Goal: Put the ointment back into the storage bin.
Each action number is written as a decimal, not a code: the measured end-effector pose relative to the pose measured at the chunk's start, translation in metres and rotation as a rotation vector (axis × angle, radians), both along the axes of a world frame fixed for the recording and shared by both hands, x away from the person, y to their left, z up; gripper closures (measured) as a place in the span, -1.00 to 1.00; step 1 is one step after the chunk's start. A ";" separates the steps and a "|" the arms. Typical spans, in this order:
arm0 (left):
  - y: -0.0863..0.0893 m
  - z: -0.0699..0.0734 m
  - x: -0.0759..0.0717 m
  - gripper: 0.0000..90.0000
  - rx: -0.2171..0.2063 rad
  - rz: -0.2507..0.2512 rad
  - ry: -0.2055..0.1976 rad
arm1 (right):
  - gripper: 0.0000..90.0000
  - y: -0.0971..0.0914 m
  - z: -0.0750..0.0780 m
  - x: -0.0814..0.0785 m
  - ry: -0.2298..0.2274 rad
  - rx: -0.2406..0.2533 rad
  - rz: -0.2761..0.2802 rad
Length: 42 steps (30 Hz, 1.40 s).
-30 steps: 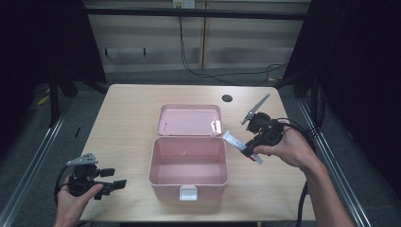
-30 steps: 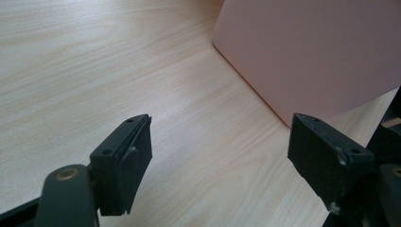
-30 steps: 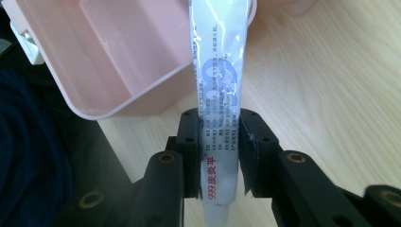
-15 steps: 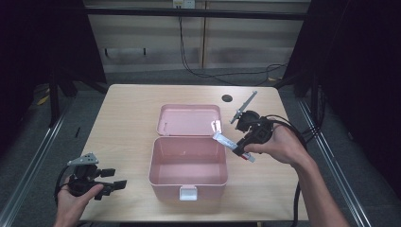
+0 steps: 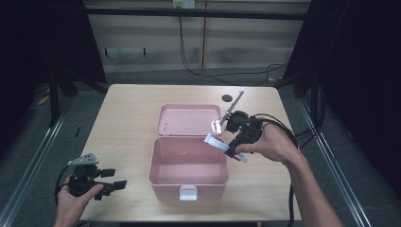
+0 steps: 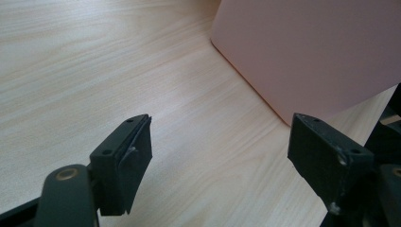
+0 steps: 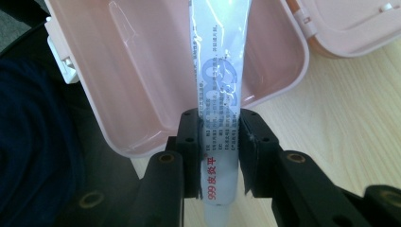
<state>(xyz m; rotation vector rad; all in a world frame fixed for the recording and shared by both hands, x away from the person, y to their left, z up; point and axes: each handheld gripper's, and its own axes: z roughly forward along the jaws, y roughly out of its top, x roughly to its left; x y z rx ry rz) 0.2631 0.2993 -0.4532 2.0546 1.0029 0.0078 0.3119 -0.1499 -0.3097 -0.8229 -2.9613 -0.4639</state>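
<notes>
Right gripper (image 7: 220,142) pinches the ointment tube (image 7: 218,71) over the open pink box (image 5: 188,165) – pickup done, drop-in left – left gripper (image 6: 220,156) spread, idle.

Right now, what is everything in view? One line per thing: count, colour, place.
storage box: one, pink, open, front middle of the table, nothing inside it.
box lid: one, pink, hinged back flat behind the box.
ointment tube: one, white with blue and red print, held over the box's right rim.
table: one, light wood.
round hole: one, dark, far right of the tabletop.
left tongs: black, open, low over the table left of the box.
right tongs: black, shut on the tube.
</notes>
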 end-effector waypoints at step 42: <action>0.001 0.000 0.000 -0.50 -0.003 -0.006 0.000 | 0.60 0.062 -0.013 0.011 0.044 -0.038 0.132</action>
